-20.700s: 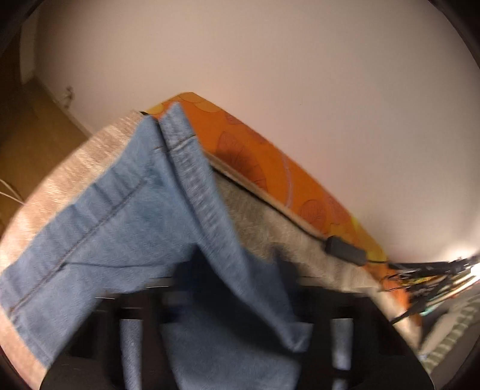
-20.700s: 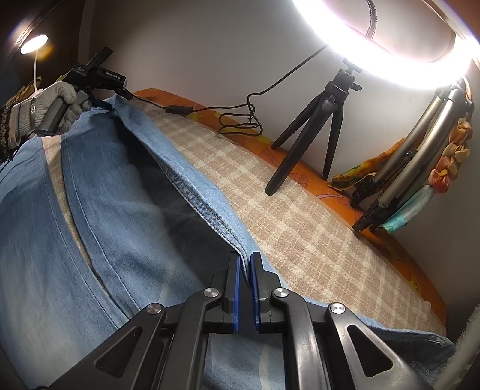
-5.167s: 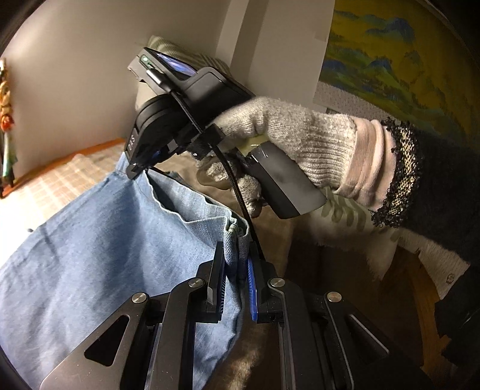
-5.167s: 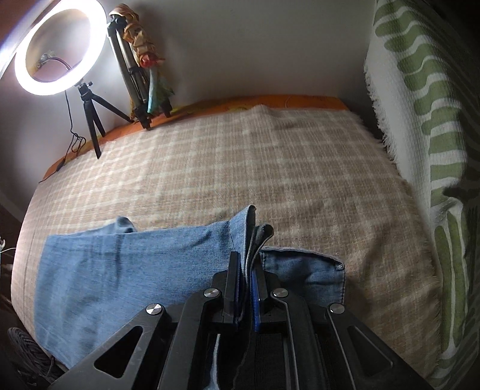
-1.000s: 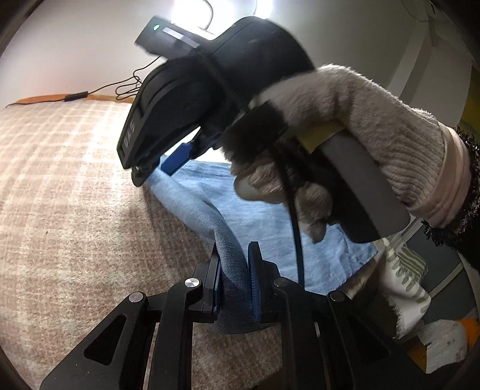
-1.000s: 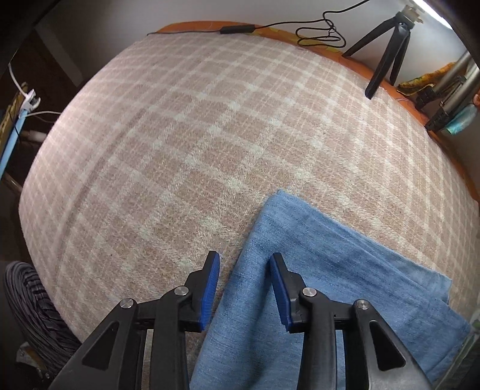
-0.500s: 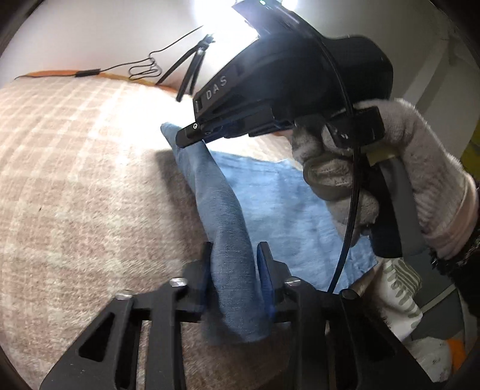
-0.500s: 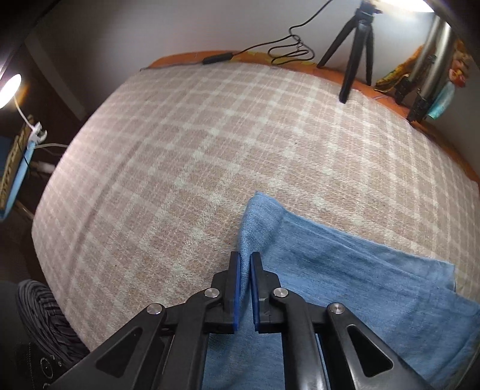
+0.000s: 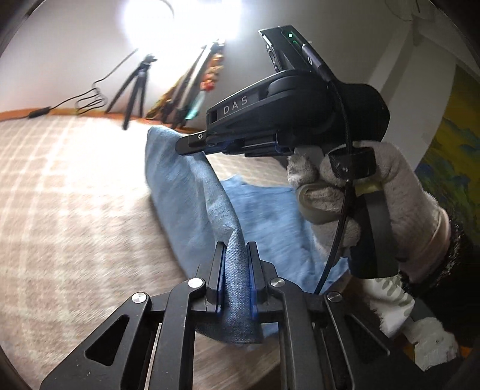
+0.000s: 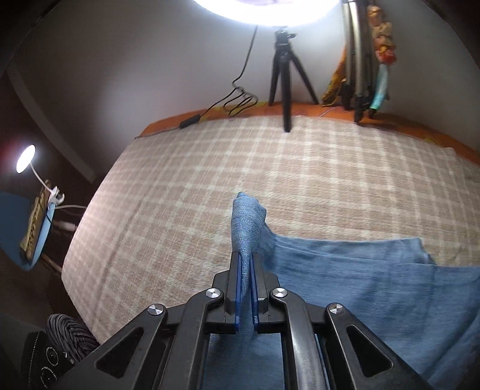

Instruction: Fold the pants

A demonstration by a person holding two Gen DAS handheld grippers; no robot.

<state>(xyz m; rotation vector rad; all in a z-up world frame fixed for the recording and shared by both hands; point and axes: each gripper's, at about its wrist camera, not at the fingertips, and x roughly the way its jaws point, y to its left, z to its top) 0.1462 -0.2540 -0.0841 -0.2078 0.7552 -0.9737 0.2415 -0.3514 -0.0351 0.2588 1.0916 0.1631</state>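
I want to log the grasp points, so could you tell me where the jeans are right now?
The jeans lie on the plaid blanket, at its near right in the right wrist view, one folded edge lifted and pinched by both the left gripper and right gripper.

The pants [image 10: 345, 270] are matt blue denim with a fine twill weave. The bed [image 10: 210, 180] wears a coarse checked woven blanket. The left gripper [image 9: 235, 279] is matt black plastic with shiny metal screws and blue pads [image 9: 221, 276].

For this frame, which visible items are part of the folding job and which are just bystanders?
In the job: jeans, pinched by the left gripper and right gripper.
Lying about: checked blanket, ring light, black tripod, folded tripods, desk lamp.
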